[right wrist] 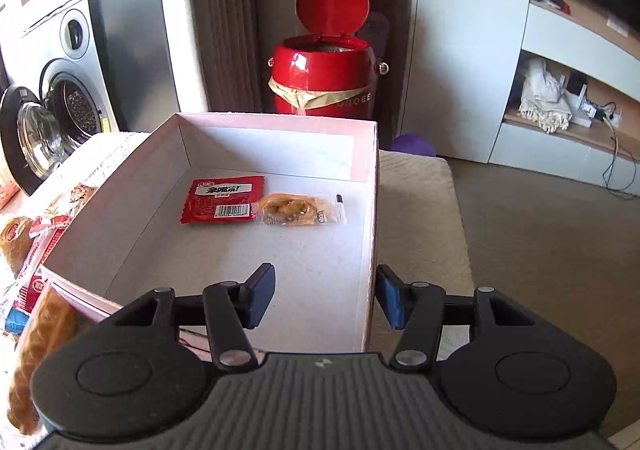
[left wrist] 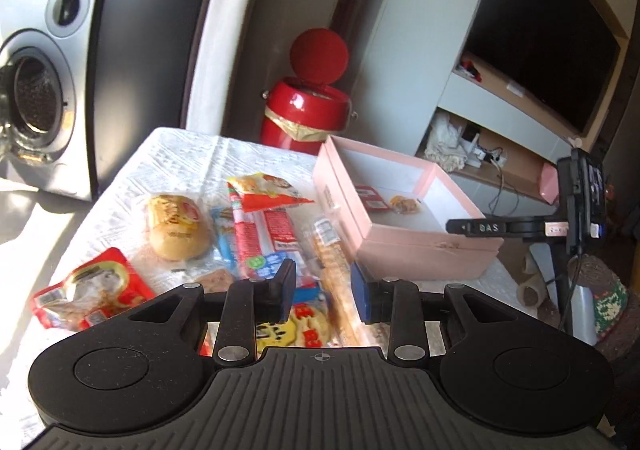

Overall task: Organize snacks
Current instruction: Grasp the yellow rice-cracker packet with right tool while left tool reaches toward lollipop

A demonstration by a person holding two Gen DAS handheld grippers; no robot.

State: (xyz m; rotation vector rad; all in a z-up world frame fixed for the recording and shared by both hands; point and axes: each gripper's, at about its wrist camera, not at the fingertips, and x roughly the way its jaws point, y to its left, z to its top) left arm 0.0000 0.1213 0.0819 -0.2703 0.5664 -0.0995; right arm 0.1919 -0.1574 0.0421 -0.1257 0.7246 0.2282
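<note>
On the desk (left wrist: 176, 154), at nine o'clock of the pink box (left wrist: 420, 246), snacks lie heaped: a long biscuit pack (left wrist: 332, 270) with its axis running six to twelve, beside a bun (left wrist: 178, 228). The box holds a red sachet (right wrist: 222, 200) and a clear-wrapped snack (right wrist: 298, 209), both lengthwise three to nine. The left hand-held gripper (left wrist: 323, 290) gapes over the heap; the right hand-held gripper (right wrist: 326, 296) straddles the box wall, fingers apart.

left gripper (left wrist: 323, 292): black body across the frame's bottom, ribbed grey centre plate with a crosshair mark, two round caps, silver pivot screws, blue pads (left wrist: 362, 296).
right gripper (right wrist: 324, 300): was alike; its plate bore a small white mark, blue pads (right wrist: 391, 300).
</note>
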